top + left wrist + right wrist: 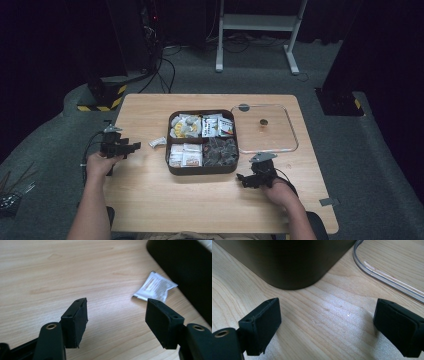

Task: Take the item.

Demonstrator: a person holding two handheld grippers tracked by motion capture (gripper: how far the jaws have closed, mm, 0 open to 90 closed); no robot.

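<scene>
l gripper (131,146) fingers apart, nothing between; r gripper (242,178) fingers wide apart, both forearms low.

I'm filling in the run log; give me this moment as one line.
left gripper: open, aimed at white packet on table | right gripper: open, beside box | clear lid: off, right of box

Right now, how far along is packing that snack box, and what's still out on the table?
Looks done: the box has all four compartments filled, and its clear lid lies off beside it. In hand: nothing; the left gripper is open, aimed at the loose white packet on the table. The right gripper waits open. Left, probably: packet in, lid on.
</scene>
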